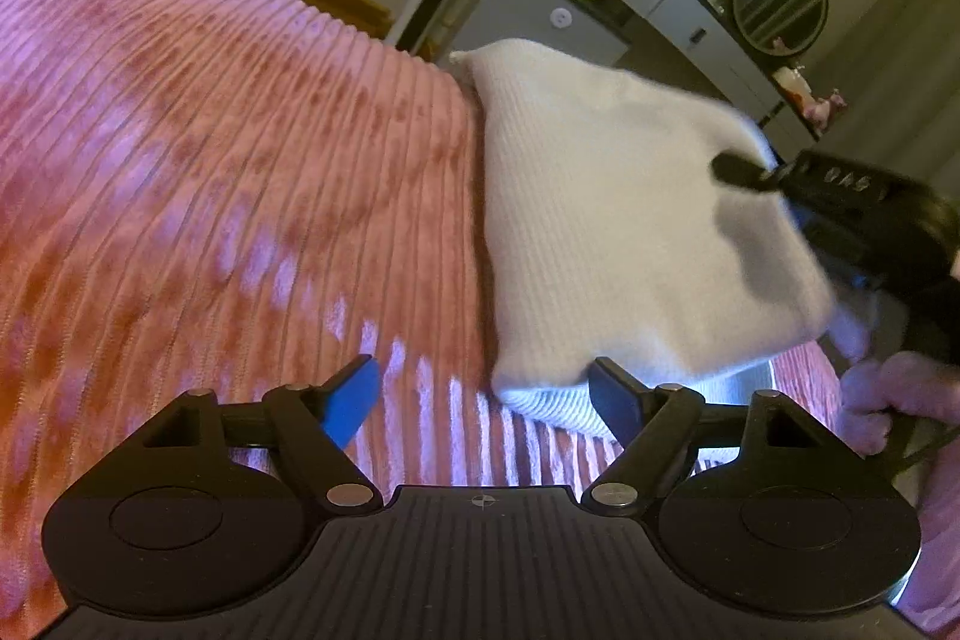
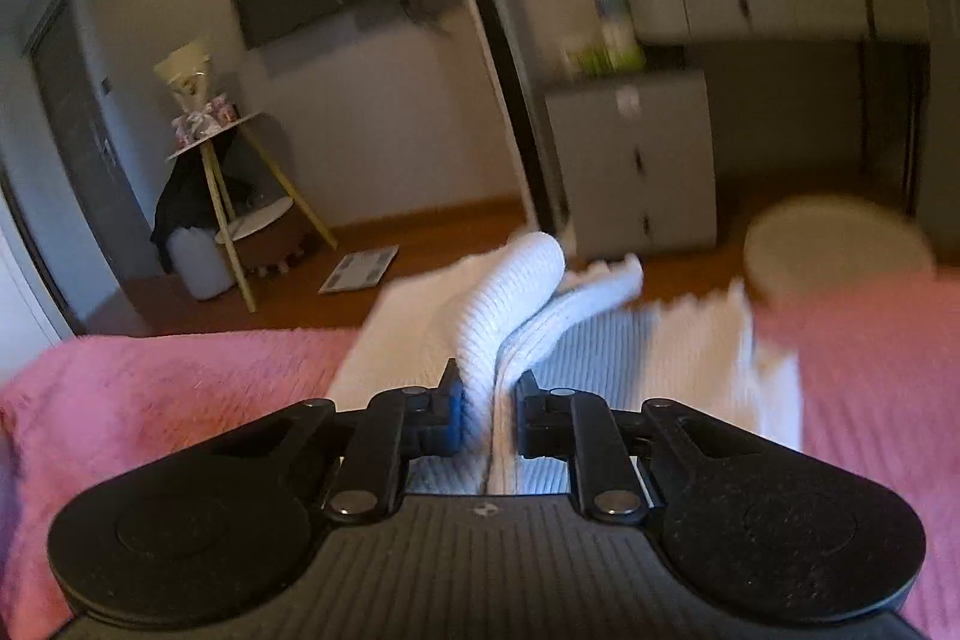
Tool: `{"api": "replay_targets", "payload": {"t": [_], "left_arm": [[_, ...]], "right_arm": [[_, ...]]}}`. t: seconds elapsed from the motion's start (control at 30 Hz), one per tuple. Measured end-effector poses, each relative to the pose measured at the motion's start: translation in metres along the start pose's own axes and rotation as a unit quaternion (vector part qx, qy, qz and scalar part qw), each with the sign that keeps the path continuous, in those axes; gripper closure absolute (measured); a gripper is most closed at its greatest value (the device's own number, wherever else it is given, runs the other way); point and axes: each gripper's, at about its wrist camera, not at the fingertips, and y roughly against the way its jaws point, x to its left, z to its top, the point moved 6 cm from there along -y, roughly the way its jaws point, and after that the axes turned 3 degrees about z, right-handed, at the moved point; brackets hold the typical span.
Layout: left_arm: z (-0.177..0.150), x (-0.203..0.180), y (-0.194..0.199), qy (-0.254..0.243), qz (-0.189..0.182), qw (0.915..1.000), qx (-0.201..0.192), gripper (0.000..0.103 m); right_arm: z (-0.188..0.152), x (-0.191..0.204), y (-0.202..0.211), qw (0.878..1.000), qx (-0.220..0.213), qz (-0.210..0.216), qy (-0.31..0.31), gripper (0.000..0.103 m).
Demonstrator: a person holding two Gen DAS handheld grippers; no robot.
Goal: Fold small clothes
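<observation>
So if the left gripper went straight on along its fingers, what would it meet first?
Probably the pink ribbed bedspread, just beside the white ribbed knit garment's near edge; the open left gripper points downward, though depth is uncertain.

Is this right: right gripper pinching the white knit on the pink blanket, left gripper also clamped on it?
Not quite. The left gripper is open, its fingers apart with no fabric pinched, per the left wrist view. The right gripper does pinch the white knit on the pink blanket.
</observation>
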Motion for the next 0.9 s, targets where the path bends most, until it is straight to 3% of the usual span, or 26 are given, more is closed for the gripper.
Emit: {"api": "replay_targets", "payload": {"t": [0.1, 0.23, 0.53, 0.8, 0.87, 0.9], "left_arm": [[0.000, -0.001, 0.000, 0.000, -0.003, 1.0000, -0.001, 0.019], [-0.001, -0.003, 0.001, -0.002, -0.004, 1.0000, -0.001, 0.018], [-0.002, -0.004, -0.002, -0.014, 0.007, 0.9999, 0.000, 0.018], [-0.004, -0.008, -0.003, -0.028, 0.013, 0.9995, 0.000, 0.018], [-0.004, -0.008, -0.003, -0.028, 0.012, 0.9995, 0.000, 0.018], [-0.004, -0.008, -0.003, -0.028, 0.012, 0.9995, 0.000, 0.018]], "right_arm": [[0.007, 0.005, 0.016, 0.999, -0.027, -0.023, 0.038, 0.088], [0.009, -0.006, 0.025, 0.997, -0.035, -0.053, 0.042, 0.088], [-0.006, -0.054, 0.037, 0.994, -0.034, -0.104, 0.010, 0.088], [-0.041, -0.086, 0.024, 0.994, -0.005, -0.100, -0.032, 0.088], [-0.047, -0.092, 0.020, 0.995, 0.000, -0.091, -0.051, 0.080], [-0.051, -0.097, 0.018, 0.994, 0.009, -0.092, -0.062, 0.063]]}}
